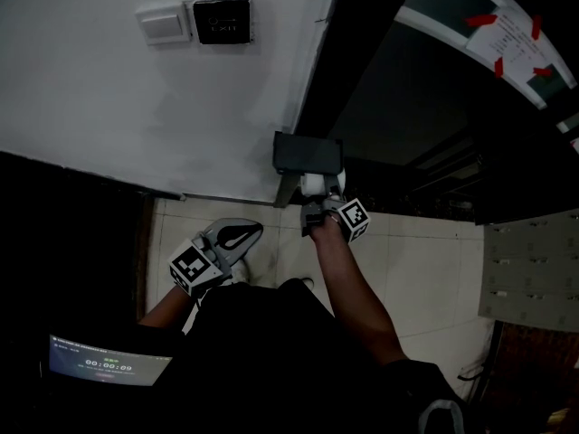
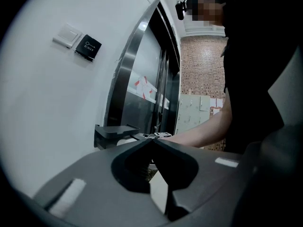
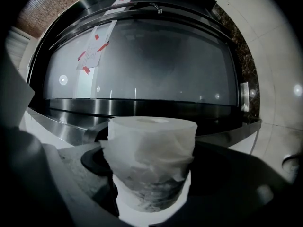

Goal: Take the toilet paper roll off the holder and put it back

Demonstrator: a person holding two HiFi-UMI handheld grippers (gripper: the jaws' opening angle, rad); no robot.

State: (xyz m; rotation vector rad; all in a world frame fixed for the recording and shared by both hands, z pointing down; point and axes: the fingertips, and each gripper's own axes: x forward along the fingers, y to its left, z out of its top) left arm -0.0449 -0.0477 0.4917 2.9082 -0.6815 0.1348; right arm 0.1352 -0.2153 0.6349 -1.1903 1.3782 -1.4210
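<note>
The white toilet paper roll stands upright between the jaws of my right gripper, filling the gap; both jaws press on its sides. In the head view the roll sits just below the dark wall holder, with the right gripper under it. My left gripper hangs lower left, away from the holder, its tips together and nothing between them. In the left gripper view that gripper points toward the holder and the person's right forearm.
A white switch and a black exit button are on the white wall above. A steel-framed dark door with a red-taped notice lies right of the holder. Grey lockers stand at far right.
</note>
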